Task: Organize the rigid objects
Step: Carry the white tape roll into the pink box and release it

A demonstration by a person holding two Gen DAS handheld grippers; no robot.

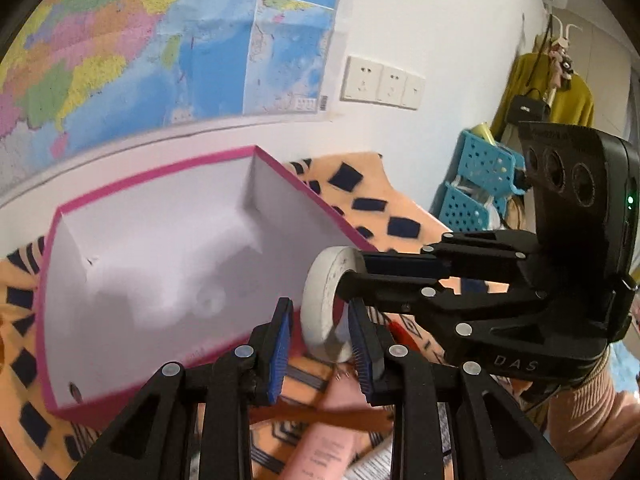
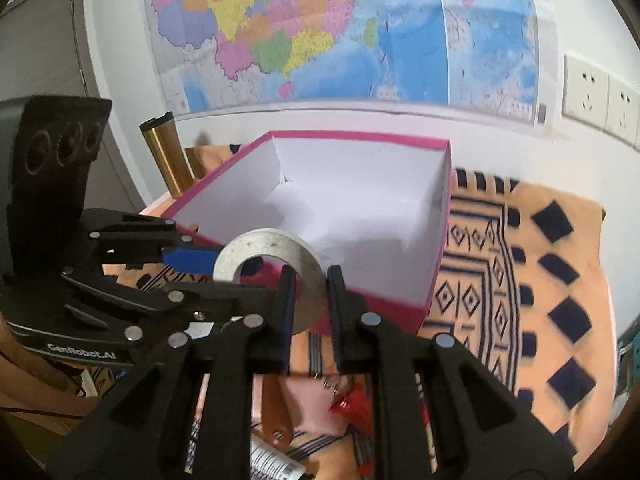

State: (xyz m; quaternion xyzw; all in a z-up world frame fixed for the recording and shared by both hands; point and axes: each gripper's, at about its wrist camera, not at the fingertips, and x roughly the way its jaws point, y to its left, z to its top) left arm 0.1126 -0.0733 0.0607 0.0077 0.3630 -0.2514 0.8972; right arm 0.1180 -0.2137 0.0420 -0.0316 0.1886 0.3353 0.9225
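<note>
Standing here, I am seeing both tools meeting on one whitish ring (image 2: 264, 246), which is hanging in the air between them, just short of the box's (image 2: 360, 138) near wall. Coming in from the left, the left gripper (image 2: 224, 276) is pinching the ring's left side, with its blue pad lying against one flat face and its other finger against the opposite face. Just beyond that gripper's upper finger, a gold flask (image 2: 166, 156) is standing upright past the box's left corner. The right gripper (image 2: 310, 296) is nipping the ring's right band edge-on, pads pressed close on it. Straight ahead of its fingertips the pink-rimmed box is sitting open, white inside. Under both sets of fingers a pink tube (image 1: 324, 452) is lying on the patterned cloth (image 2: 560, 280), which is spreading away to the right gripper's right. A map (image 2: 320, 20) is hanging on the wall beyond the box, with sockets (image 2: 586, 88) at its right.
</note>
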